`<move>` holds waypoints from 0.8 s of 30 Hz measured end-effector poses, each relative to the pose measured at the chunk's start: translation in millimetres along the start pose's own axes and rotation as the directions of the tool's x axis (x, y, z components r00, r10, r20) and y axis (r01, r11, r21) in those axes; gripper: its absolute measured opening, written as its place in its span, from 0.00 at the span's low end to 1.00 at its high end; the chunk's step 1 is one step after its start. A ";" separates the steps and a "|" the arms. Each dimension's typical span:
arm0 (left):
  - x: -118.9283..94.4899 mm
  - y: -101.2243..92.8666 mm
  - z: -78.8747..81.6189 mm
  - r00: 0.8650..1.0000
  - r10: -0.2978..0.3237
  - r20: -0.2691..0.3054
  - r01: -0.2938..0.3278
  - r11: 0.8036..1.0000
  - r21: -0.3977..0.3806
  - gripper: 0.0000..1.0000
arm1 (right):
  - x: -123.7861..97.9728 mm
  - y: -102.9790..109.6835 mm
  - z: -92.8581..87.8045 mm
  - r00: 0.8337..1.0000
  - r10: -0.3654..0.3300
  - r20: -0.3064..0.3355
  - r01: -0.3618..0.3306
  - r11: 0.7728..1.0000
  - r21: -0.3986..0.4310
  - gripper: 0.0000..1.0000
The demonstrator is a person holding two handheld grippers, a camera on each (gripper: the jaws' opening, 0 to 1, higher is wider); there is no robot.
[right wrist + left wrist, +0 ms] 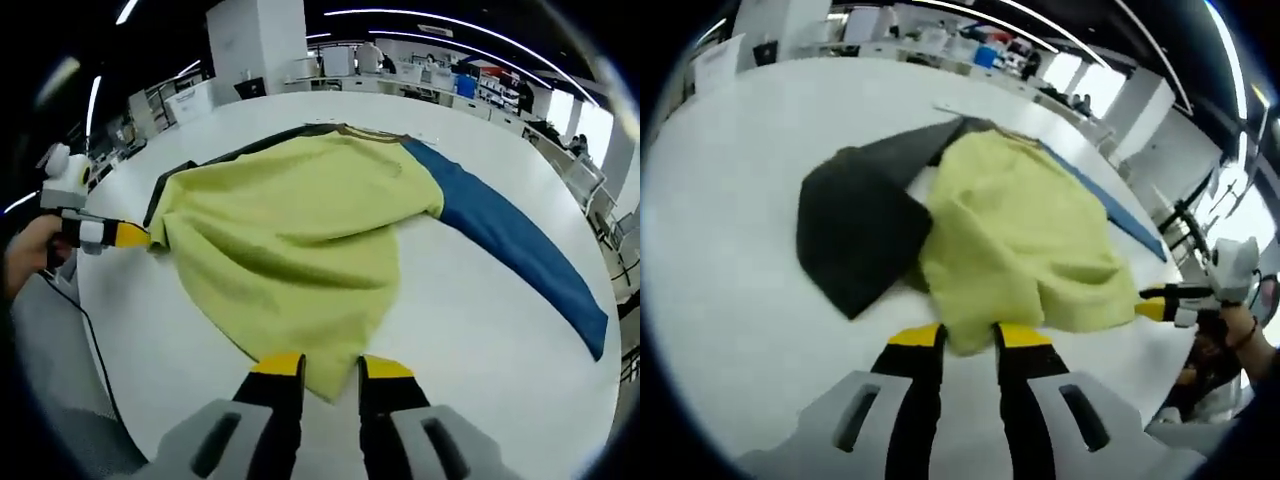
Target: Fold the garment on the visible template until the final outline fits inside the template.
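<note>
A yellow-green garment [1020, 230] lies spread on the white table [730, 250], with a black sleeve [855, 235] out to one side and a blue sleeve [520, 250] to the other. My left gripper [970, 338] is shut on one corner of the hem. My right gripper [332, 368] is shut on the other hem corner, and the cloth rises in folds between the two. The right gripper [1155, 302] comes into the left gripper view from the right, pinching the hem. In the right gripper view the left gripper [138, 237] holds the cloth at the far left.
A hand [25, 255] holds the left gripper at the table's edge. Bare white tabletop [480, 350] lies around the garment. Desks, boxes and people [1080, 100] stand far behind the table. A thin cable [90, 340] runs along the table's near edge.
</note>
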State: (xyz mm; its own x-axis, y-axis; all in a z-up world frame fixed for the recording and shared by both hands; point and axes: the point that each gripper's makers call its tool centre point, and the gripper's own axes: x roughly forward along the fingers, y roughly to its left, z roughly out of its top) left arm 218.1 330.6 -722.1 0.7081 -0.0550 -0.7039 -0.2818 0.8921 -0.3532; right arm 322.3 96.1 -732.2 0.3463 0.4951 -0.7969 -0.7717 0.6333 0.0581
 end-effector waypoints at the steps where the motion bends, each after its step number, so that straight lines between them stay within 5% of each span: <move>1: 1.2 0.6 -0.9 1.000 0.002 -0.007 -0.002 1.000 -0.007 0.15 | 0.0 0.6 -0.2 1.000 -0.002 0.000 0.002 1.000 0.000 0.16; 5: 2.9 2.0 -1.3 1.000 0.012 -0.012 -0.012 1.000 -0.005 0.02 | -0.1 -0.6 -1.2 1.000 -0.014 -0.004 0.014 1.000 0.011 0.13; 16: -5.7 3.2 1.2 0.999 0.025 -0.033 -0.020 0.992 0.125 0.00 | 0.7 -0.5 -1.1 1.000 0.002 0.000 -0.002 0.999 0.042 0.00; 24: -21.4 6.9 3.1 0.998 0.008 -0.067 0.008 0.974 0.226 0.00 | -10.0 -8.5 -8.4 1.000 0.001 -0.022 0.000 0.999 0.032 0.00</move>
State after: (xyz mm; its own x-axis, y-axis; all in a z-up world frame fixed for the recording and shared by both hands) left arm 203.0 339.3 -707.5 0.6608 -0.0781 -0.7465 -0.1227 0.9700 -0.2101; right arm 321.0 80.8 -729.7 0.3339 0.4821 -0.8100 -0.7542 0.6521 0.0772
